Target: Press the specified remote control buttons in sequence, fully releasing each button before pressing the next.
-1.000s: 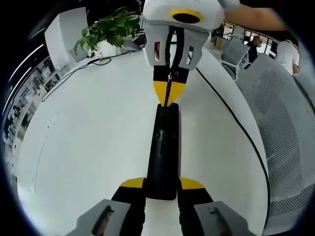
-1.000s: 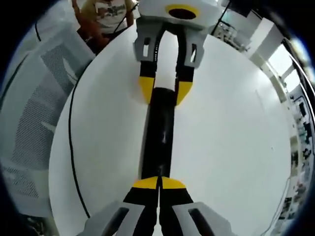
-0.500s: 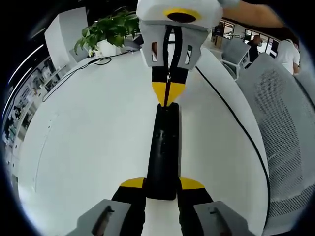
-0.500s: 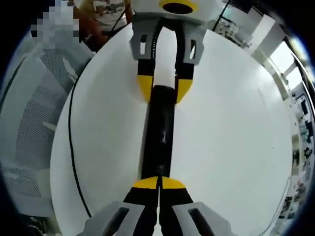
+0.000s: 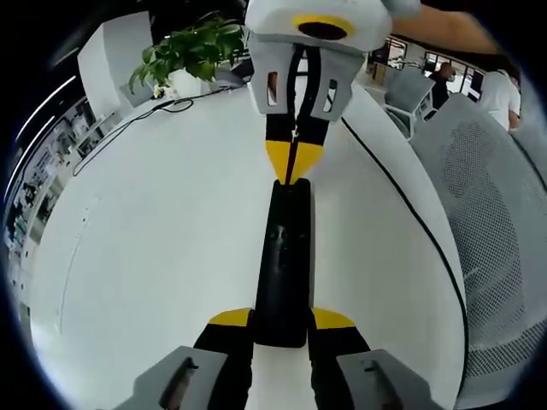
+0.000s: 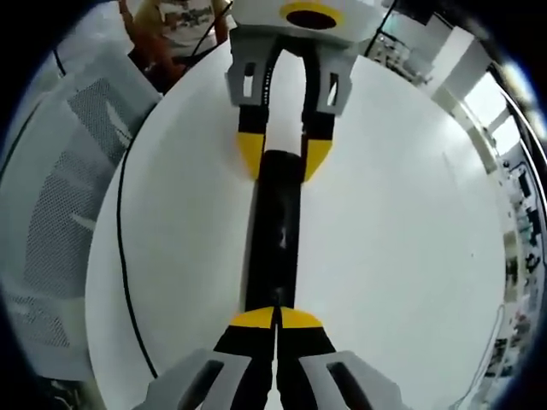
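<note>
A long black remote [image 5: 284, 256] lies on the white table [image 5: 145, 231]. My left gripper [image 5: 281, 318] is shut on its near end, one yellow tip on each side. From the top comes my right gripper [image 5: 291, 162], jaws shut, its yellow tips resting on the remote's far end. In the right gripper view the remote [image 6: 278, 231] runs away from my shut right gripper [image 6: 275, 318], whose joined tips sit on the remote's end. The left gripper [image 6: 284, 155] clasps the other end. The buttons are too dark to make out.
A potted plant [image 5: 192, 51] and a black cable [image 5: 128, 124] sit at the table's far side. A grey mesh chair [image 5: 496, 213] stands beside the table edge, also seen as the chair [image 6: 60, 188]. A person [image 6: 184, 21] is behind the left gripper.
The right gripper wobbled slightly sideways and came back. The remote and the left gripper hold the same place.
</note>
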A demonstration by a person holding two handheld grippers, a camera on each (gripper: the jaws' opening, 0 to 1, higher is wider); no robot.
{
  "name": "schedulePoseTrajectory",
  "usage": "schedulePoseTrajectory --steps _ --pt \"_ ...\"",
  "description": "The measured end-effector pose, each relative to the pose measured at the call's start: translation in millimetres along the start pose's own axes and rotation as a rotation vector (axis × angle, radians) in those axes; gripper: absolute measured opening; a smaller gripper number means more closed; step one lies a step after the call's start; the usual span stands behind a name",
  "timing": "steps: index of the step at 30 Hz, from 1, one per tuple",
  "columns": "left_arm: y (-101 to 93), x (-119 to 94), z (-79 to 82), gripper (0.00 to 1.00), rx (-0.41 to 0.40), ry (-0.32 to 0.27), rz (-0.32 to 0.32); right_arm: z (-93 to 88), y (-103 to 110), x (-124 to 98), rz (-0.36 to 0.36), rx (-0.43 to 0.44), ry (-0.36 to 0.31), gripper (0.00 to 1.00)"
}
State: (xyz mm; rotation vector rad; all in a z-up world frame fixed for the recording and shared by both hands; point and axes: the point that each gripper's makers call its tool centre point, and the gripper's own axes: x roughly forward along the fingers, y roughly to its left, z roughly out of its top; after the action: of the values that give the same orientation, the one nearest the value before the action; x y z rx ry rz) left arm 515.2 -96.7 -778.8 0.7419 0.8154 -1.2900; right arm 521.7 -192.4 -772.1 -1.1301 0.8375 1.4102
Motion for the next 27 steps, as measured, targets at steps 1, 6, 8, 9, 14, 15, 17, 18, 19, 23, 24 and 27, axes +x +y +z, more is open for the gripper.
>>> schedulePoseTrajectory --steps 1,6,8,9,14,15,17,18,19,23,24,27 --pt "0.0 0 0.0 0.24 0.001 0.002 0.001 -0.2 0 0 -0.001 0.004 -0.006 0.0" --pt "0.3 0 -0.4 0.24 0.003 0.006 0.006 1.2 -1 -1 -0.018 0.026 -0.052 0.0" --pt "0.2 0 -0.4 0.24 0.007 0.008 0.008 5.5 2 -2 -0.017 0.031 -0.076 0.0" --pt "0.3 0 -0.3 0.24 0.007 0.008 0.009 6.8 2 -3 -0.019 0.029 -0.08 0.0" --pt "-0.2 0 0.2 0.24 0.01 0.009 0.009 9.5 0 -11 -0.028 0.023 -0.076 0.0" --pt "-0.2 0 0.3 0.24 0.009 0.009 0.009 9.6 0 -12 -0.026 0.021 -0.073 0.0" --pt "-0.1 0 0.5 0.24 0.01 0.009 0.009 9.5 -1 -14 -0.03 0.014 -0.07 0.0" --pt "-0.1 0 0.6 0.24 0.011 0.01 0.01 9.6 -1 -16 -0.029 0.015 -0.068 0.0" --pt "-0.1 0 0.7 0.24 0.012 0.01 0.01 10.0 -1 -17 -0.032 0.013 -0.069 0.0" --pt "-0.3 0 0.9 0.24 0.013 0.011 0.01 10.1 -2 -20 -0.037 0.01 -0.067 0.0" --pt "-0.4 0 1.0 0.24 0.014 0.012 0.01 9.8 -2 -20 -0.037 0.008 -0.066 0.0" --pt "-0.7 1 1.5 0.24 0.016 0.015 0.01 9.8 -1 -22 -0.036 0.003 -0.062 0.0"
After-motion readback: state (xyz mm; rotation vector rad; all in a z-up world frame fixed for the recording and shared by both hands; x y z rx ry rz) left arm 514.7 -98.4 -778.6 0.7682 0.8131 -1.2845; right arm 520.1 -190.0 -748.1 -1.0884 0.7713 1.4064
